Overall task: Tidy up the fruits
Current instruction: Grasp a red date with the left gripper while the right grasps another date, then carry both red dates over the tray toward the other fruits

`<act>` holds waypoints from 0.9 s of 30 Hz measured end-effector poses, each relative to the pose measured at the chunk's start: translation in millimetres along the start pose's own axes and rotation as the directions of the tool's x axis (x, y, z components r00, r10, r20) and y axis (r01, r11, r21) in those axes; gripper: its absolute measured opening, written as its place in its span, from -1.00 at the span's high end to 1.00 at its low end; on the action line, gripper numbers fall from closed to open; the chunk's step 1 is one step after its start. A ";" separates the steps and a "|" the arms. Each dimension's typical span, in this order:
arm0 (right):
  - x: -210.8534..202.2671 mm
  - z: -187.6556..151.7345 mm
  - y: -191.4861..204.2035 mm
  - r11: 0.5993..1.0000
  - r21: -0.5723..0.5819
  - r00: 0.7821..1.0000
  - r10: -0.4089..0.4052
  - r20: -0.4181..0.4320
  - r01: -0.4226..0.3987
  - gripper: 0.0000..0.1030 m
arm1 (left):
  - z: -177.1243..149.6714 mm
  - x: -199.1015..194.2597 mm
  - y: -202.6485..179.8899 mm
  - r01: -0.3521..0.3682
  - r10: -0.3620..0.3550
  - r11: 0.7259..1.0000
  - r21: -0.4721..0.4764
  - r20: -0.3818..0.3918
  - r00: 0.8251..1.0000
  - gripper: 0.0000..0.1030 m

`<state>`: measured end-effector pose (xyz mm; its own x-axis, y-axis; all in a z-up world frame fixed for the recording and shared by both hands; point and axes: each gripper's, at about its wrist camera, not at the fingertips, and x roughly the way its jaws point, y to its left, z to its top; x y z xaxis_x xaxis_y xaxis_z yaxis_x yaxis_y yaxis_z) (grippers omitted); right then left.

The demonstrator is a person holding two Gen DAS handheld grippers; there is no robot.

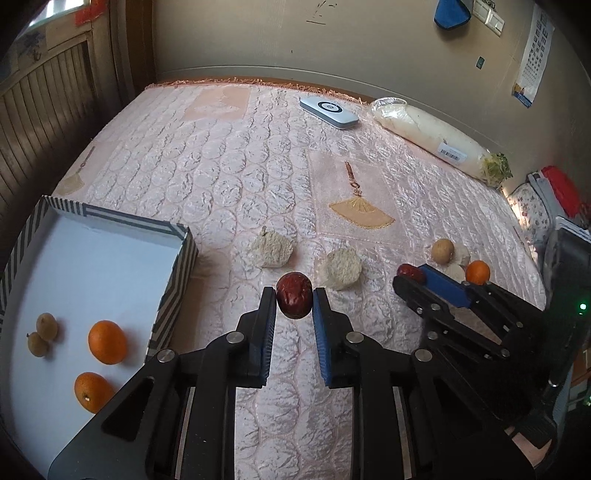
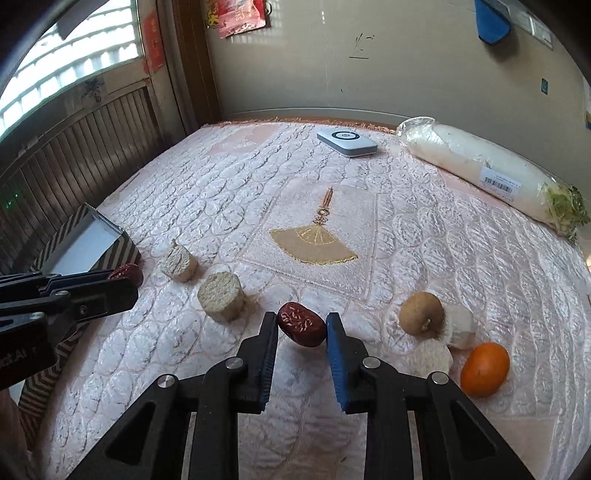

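Left wrist view alone shows oranges (image 1: 107, 342) inside the striped box (image 1: 173, 280); both the left gripper (image 1: 294, 300) and the right gripper (image 2: 302, 325) are clamped on red dates (image 1: 294, 300).

Pink quilted cover (image 2: 207, 206) with embroidered fan motif (image 2: 314, 243) spans surface. Beige scuffed wall (image 2: 406, 55) behind. Barred window (image 2: 66, 66) at left, daylight coming through; dark slatted wood panel (image 2: 74, 158) below. Red paper decoration (image 2: 236, 14) hangs near corner. Calendar (image 1: 533, 55) on wall, right.
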<state>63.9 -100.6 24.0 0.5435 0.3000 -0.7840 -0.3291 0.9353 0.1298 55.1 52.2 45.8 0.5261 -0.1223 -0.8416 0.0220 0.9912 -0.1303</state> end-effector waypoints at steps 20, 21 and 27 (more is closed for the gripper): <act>-64.8 -46.4 61.9 0.998 -0.043 0.998 0.047 0.046 -0.046 0.51 | -67.9 -44.1 36.1 -0.088 0.088 0.996 0.002 0.068 0.994 0.63; -64.6 -46.3 65.2 0.998 -0.049 0.998 0.049 0.046 -0.047 0.51 | -68.1 -45.8 38.4 -0.097 0.097 0.995 0.000 0.075 0.992 0.63; -66.1 -46.0 84.2 0.995 -0.079 0.997 0.064 0.046 -0.060 0.51 | -72.2 -58.2 51.6 -0.136 0.137 0.991 -0.011 0.110 0.984 0.63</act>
<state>-35.2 -50.3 58.8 0.5565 0.3679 -0.7449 -0.4211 0.8978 0.1288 -35.7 106.8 50.2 0.6146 0.0206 -0.7886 -0.0594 0.9980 -0.0202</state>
